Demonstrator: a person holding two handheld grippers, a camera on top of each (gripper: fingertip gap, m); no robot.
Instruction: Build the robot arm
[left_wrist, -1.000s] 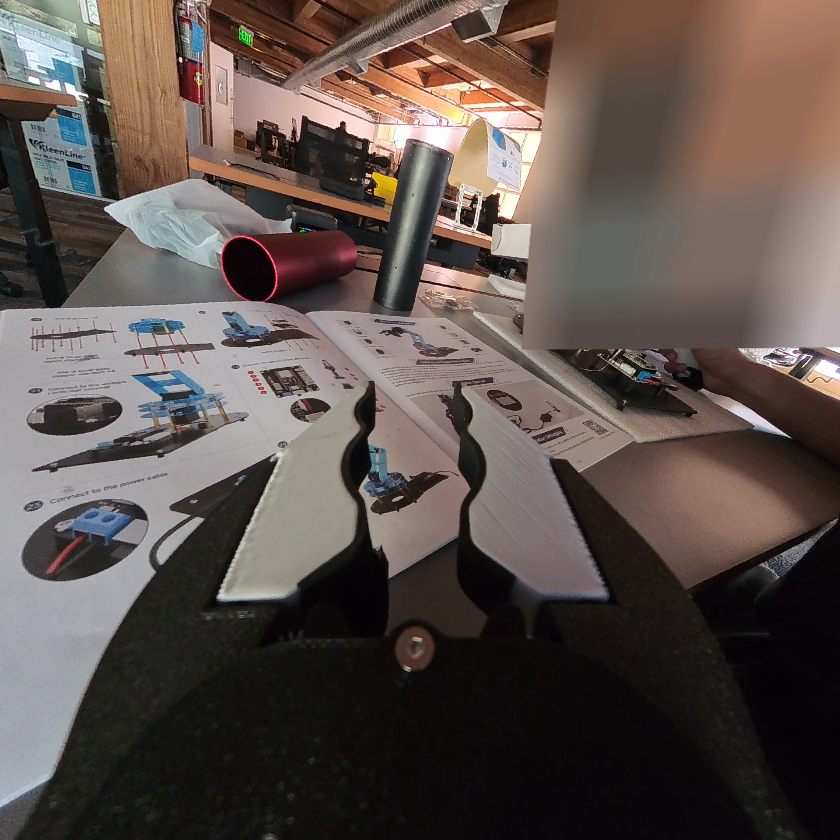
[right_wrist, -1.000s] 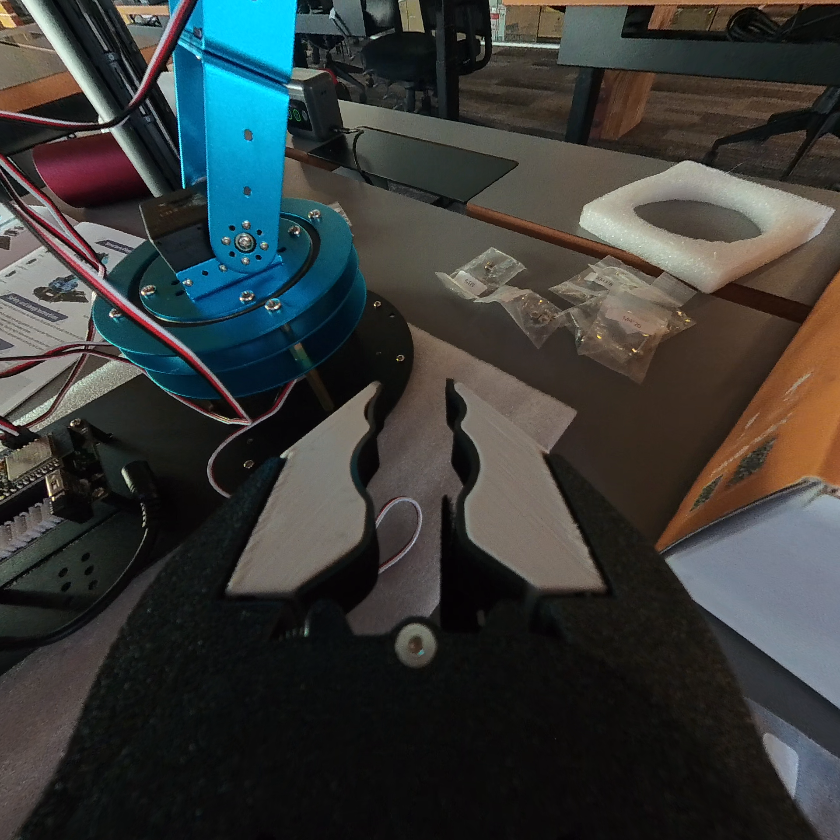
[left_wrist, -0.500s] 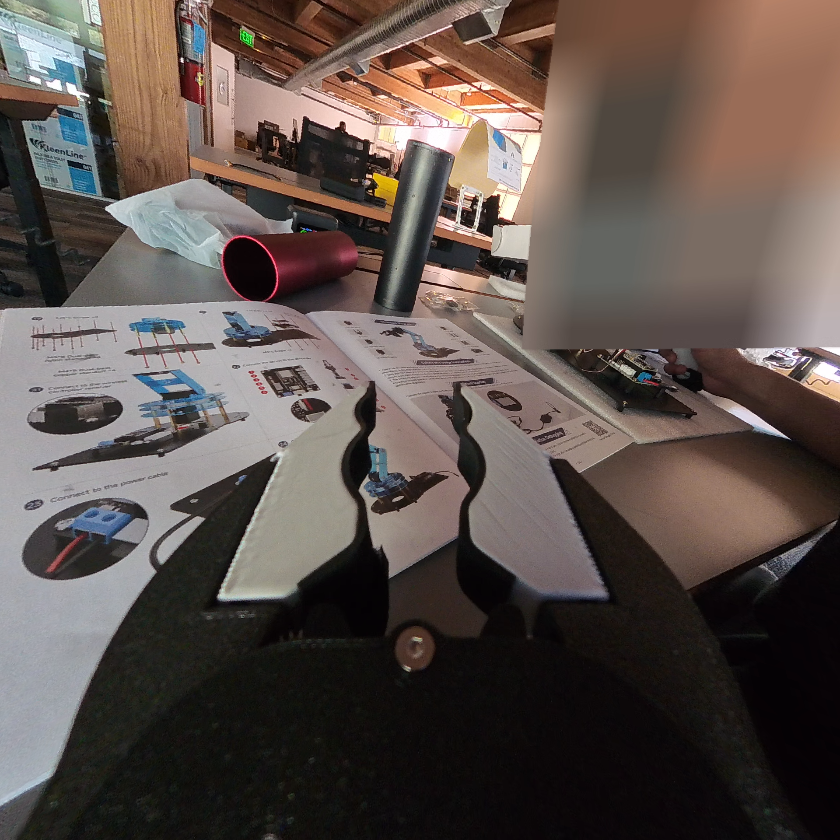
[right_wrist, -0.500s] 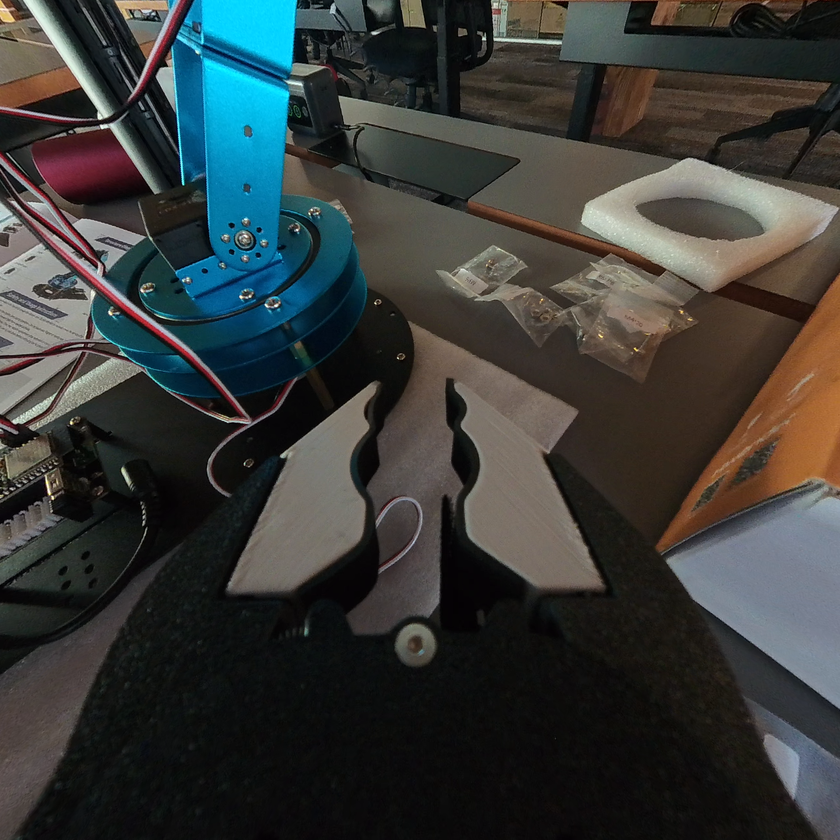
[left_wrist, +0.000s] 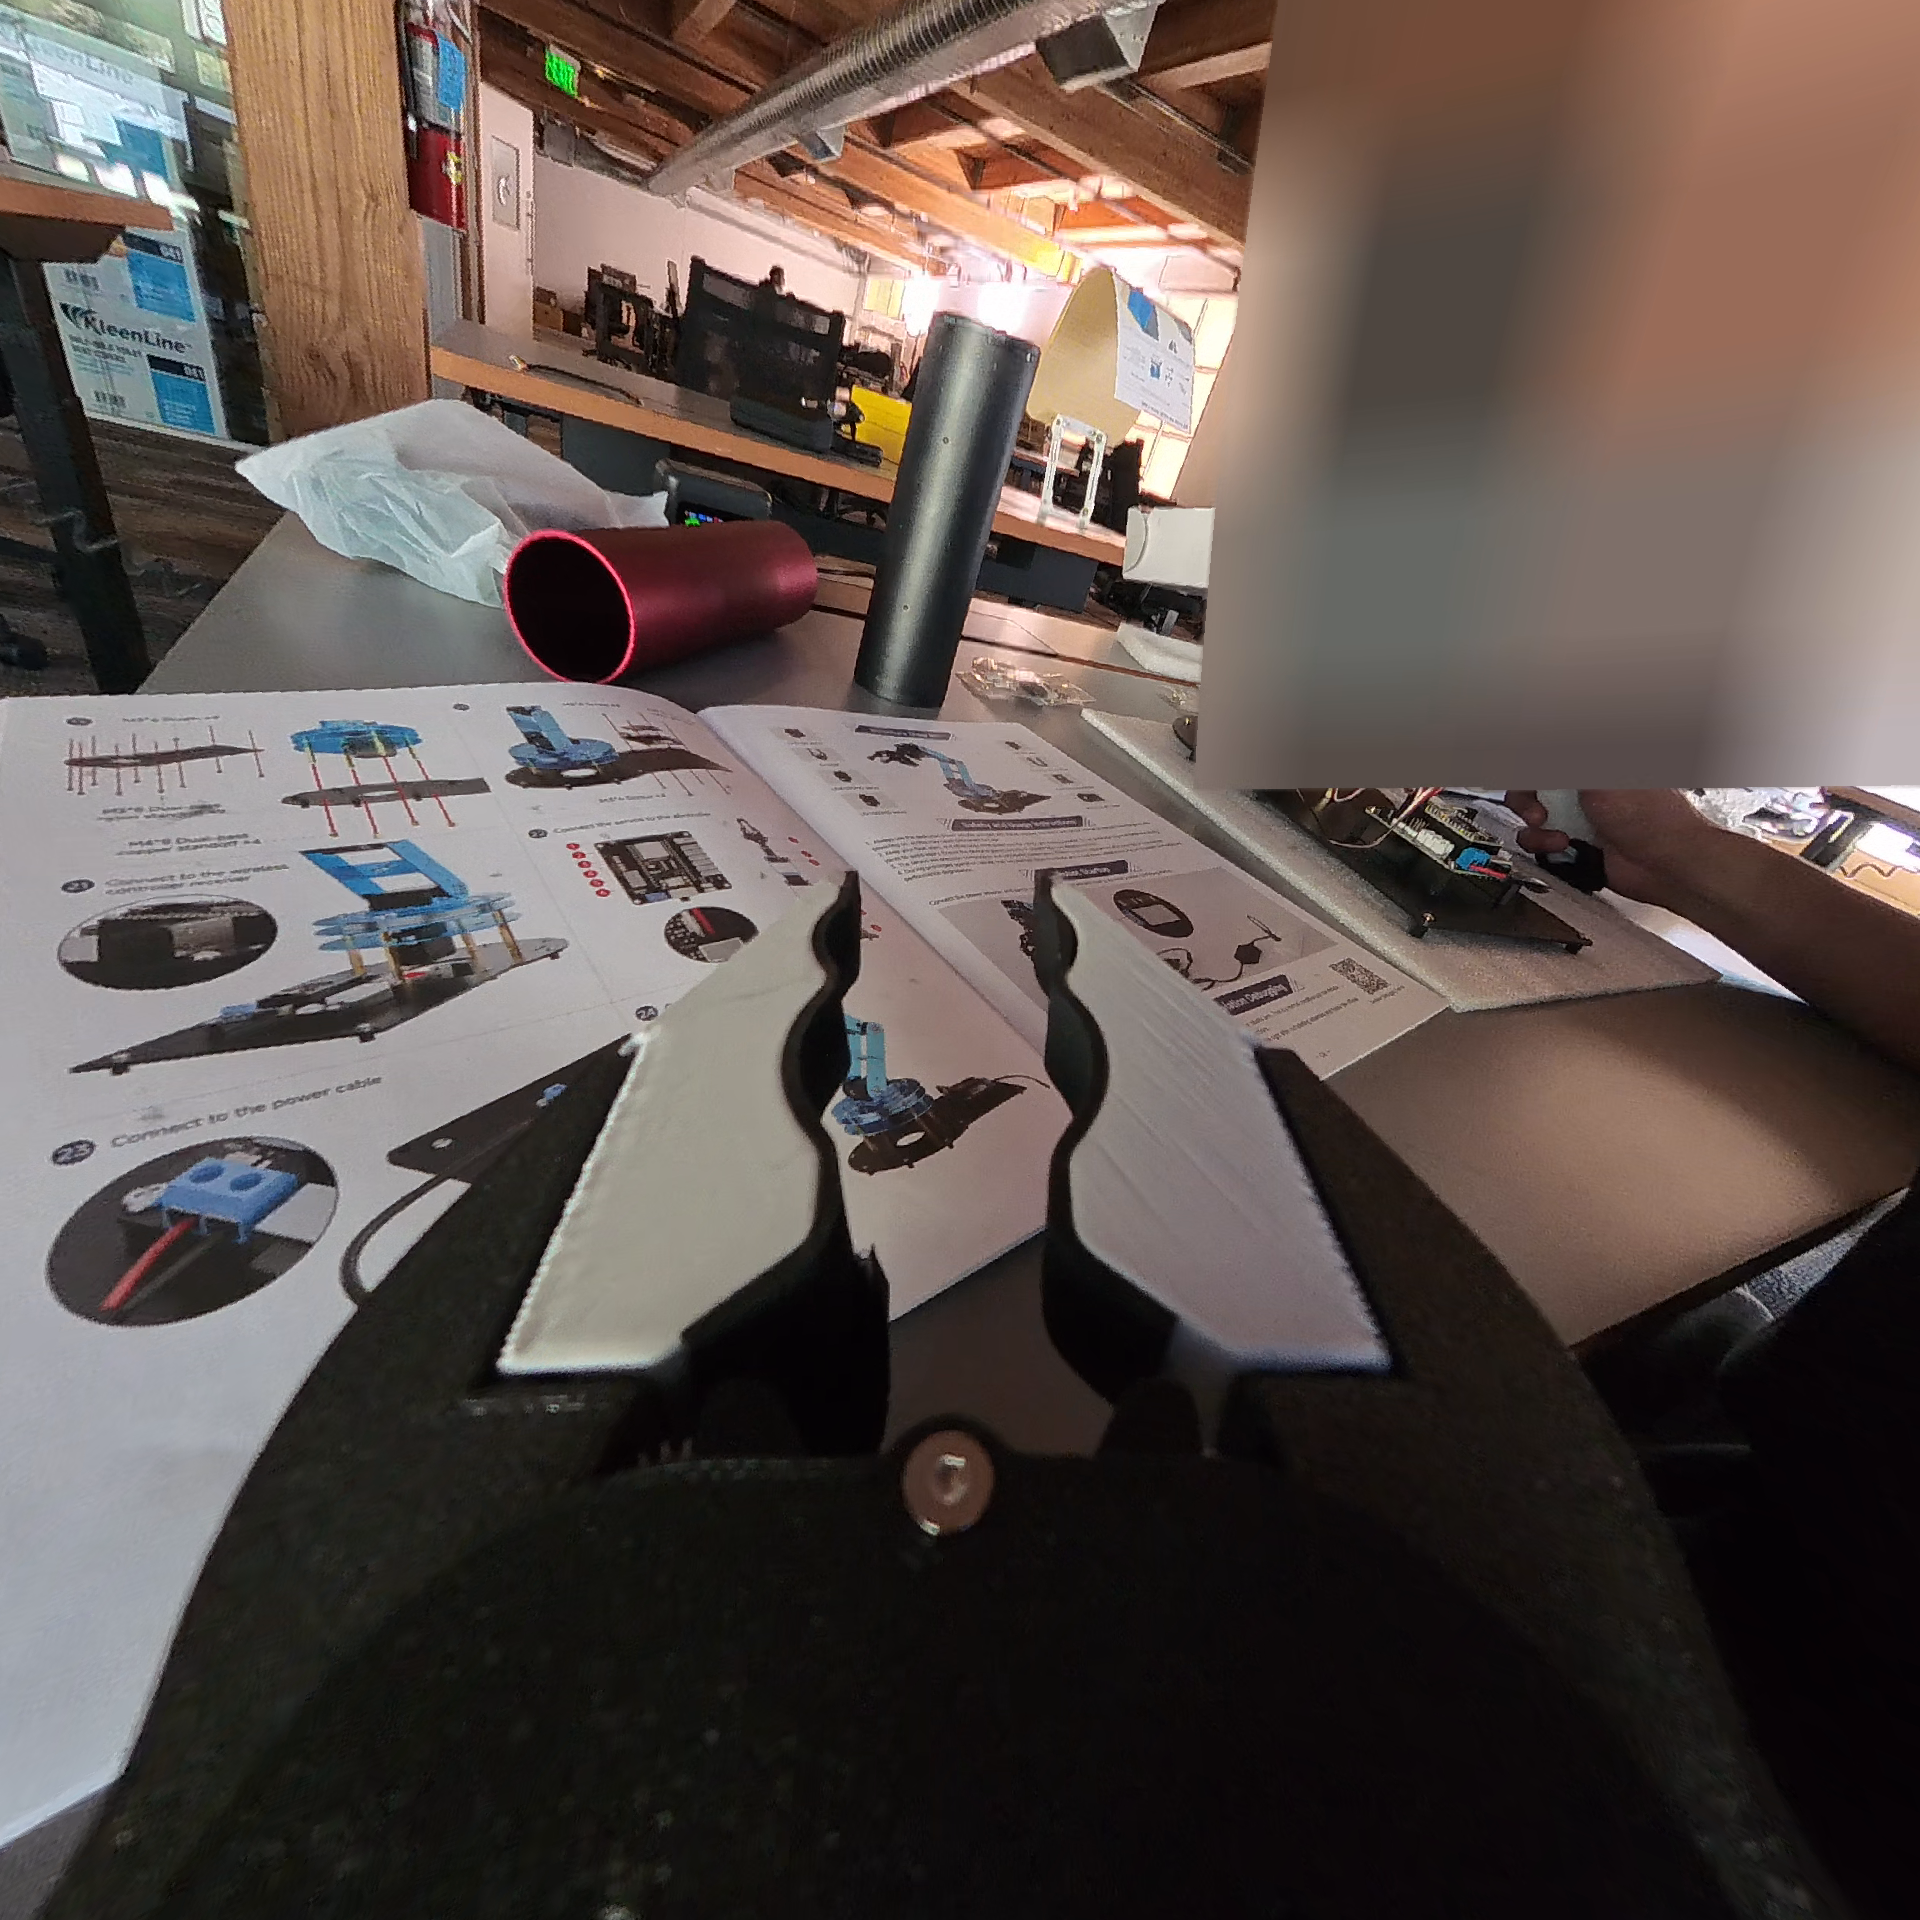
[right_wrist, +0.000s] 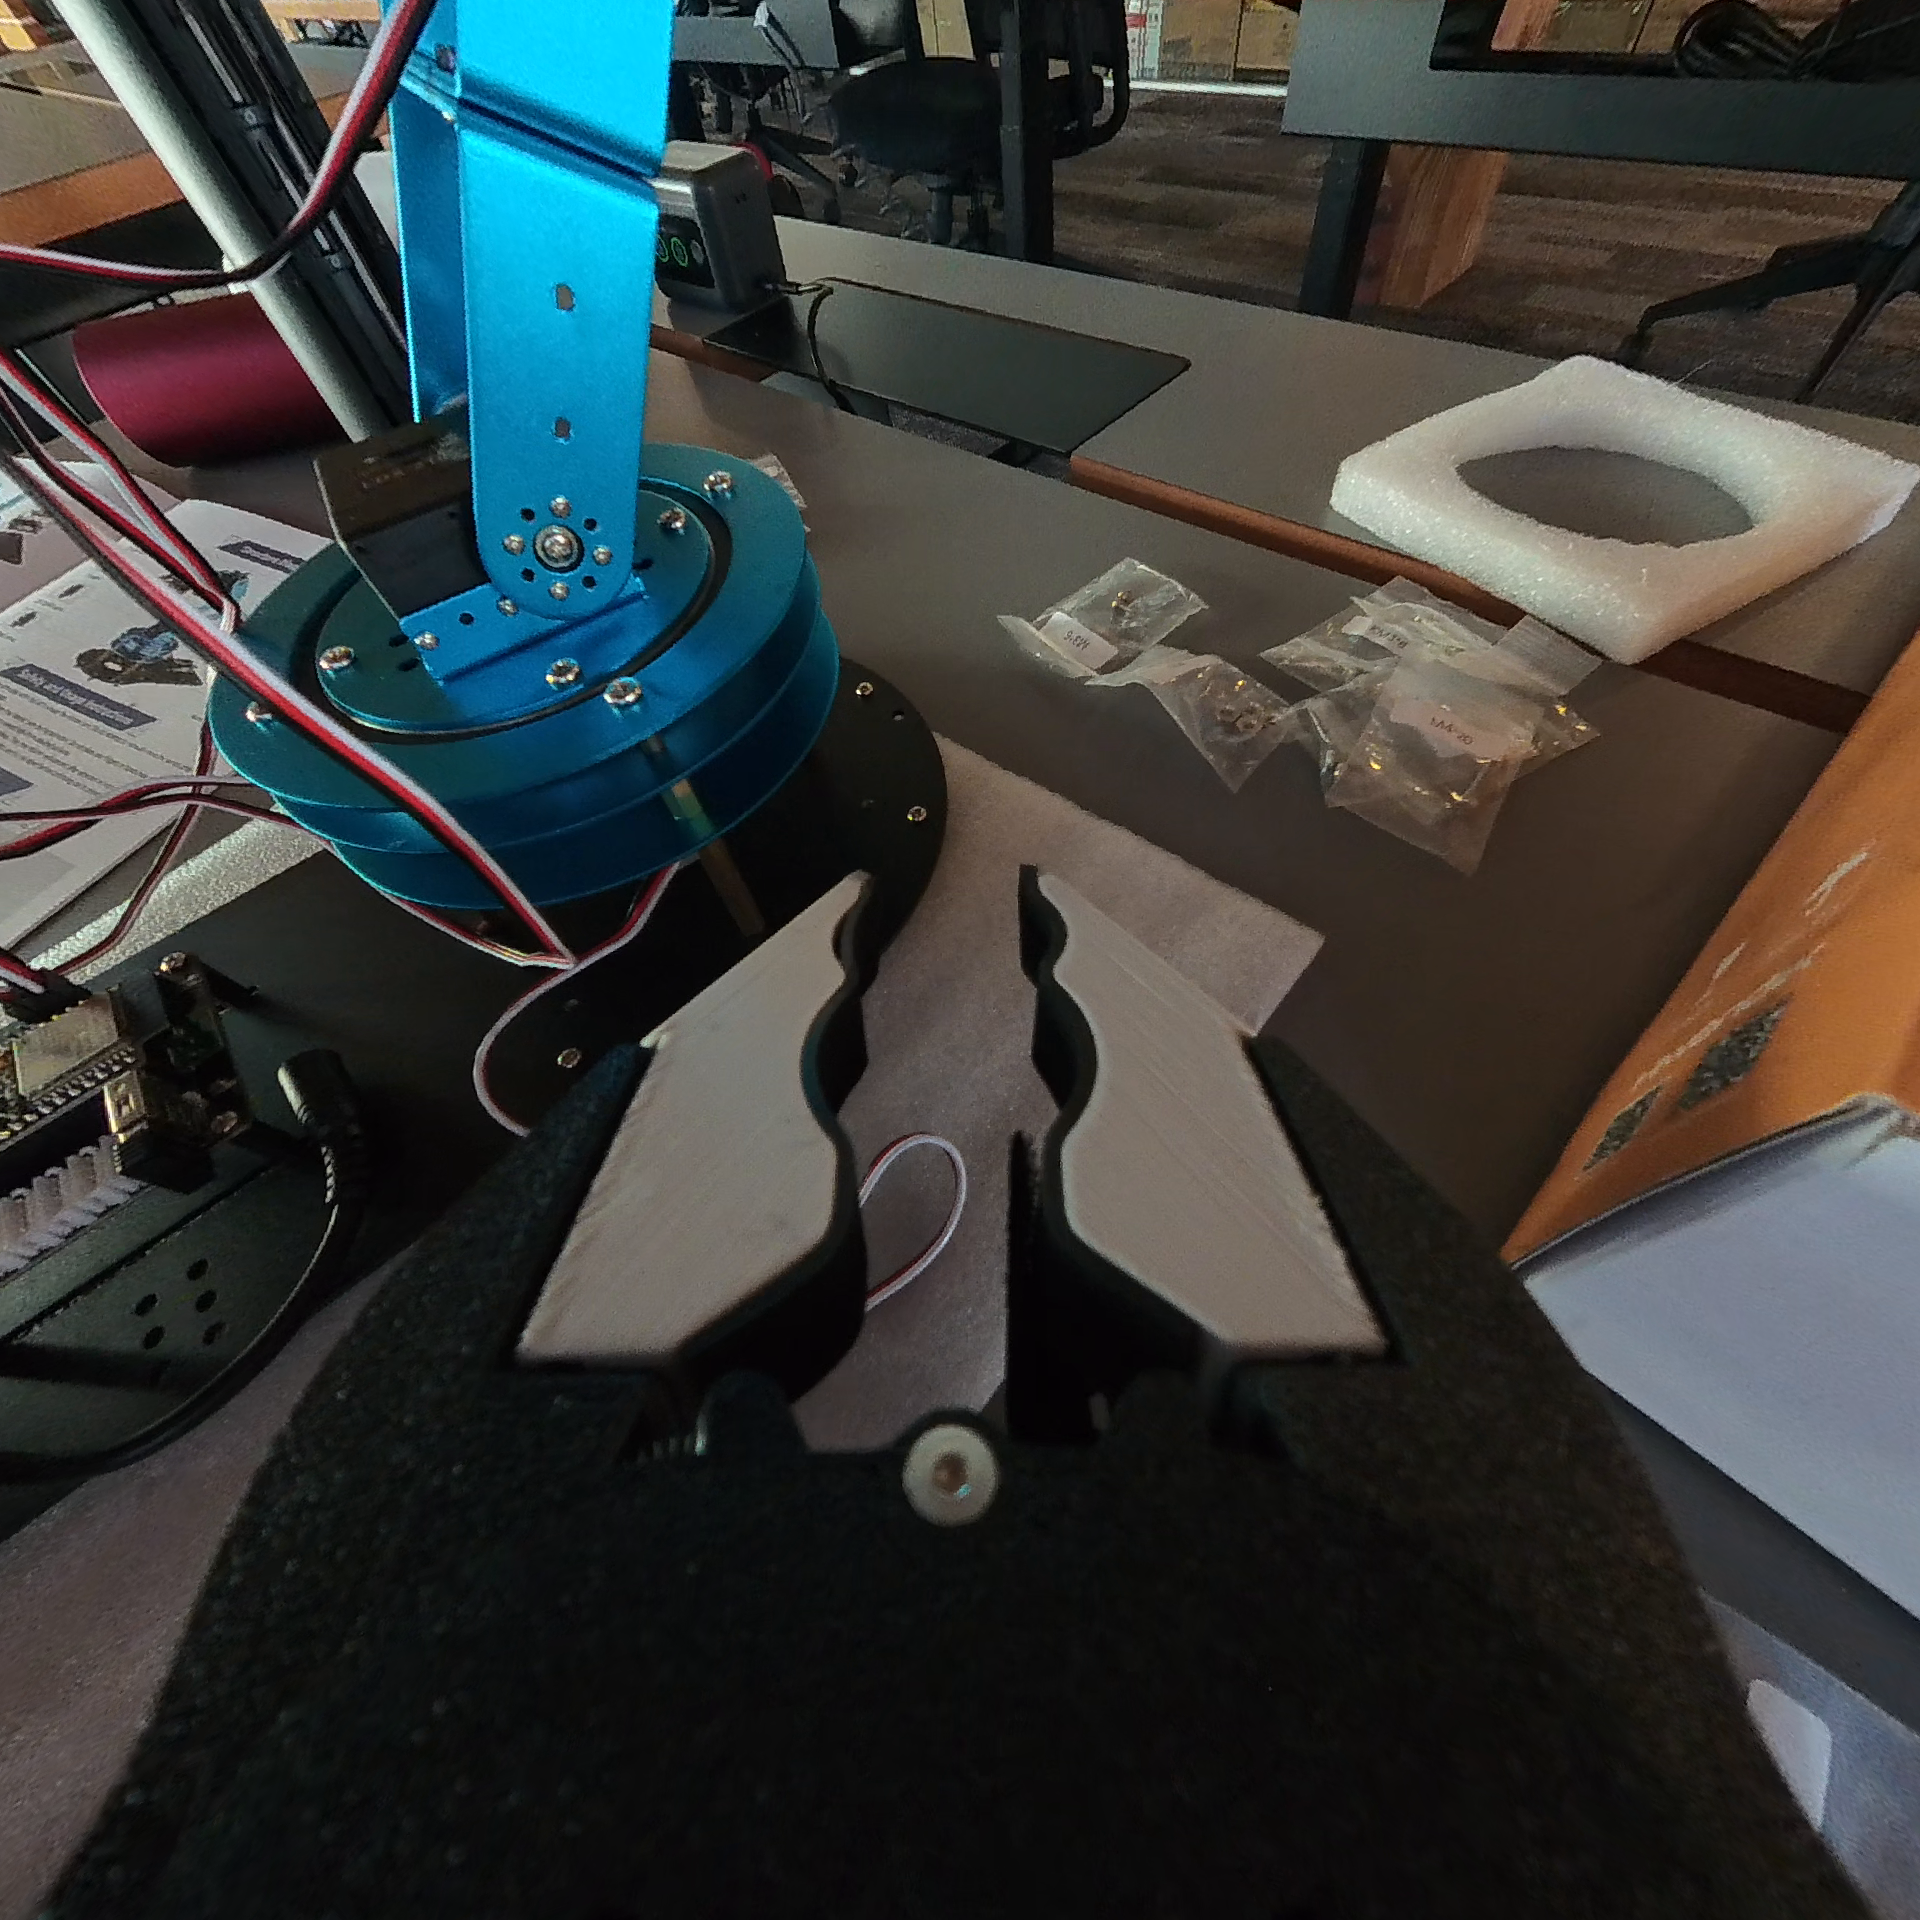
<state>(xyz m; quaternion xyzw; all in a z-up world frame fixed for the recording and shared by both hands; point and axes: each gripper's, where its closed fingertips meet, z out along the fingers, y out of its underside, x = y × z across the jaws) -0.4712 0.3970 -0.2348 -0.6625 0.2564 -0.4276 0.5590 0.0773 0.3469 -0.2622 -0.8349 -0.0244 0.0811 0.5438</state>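
My left gripper (left_wrist: 943, 896) is open and empty, held low over an open instruction booklet (left_wrist: 436, 935) that lies flat on the grey table. My right gripper (right_wrist: 943, 888) is open and empty, just above a white foam sheet (right_wrist: 1101, 914). Close to its left stands a small blue metal robot arm (right_wrist: 540, 582) on a round blue base and black plate, with red, white and black wires (right_wrist: 208, 623) running off it. A circuit board (right_wrist: 73, 1081) sits at the left edge. A white wire loop shows between the right gripper's fingers, lying on the foam.
A red tube (left_wrist: 655, 597) lies on its side and a black cylinder (left_wrist: 940, 509) stands behind the booklet, beside a white plastic bag (left_wrist: 416, 488). Small bags of screws (right_wrist: 1382, 717), a white foam ring (right_wrist: 1621, 499) and an orange box (right_wrist: 1766, 997) lie right of the robot arm. A person's hand (left_wrist: 1621, 831) rests by the board.
The right wrist view has shifted slightly, so the blue arm sits a little farther right and lower in frame. The left gripper has not visibly moved.
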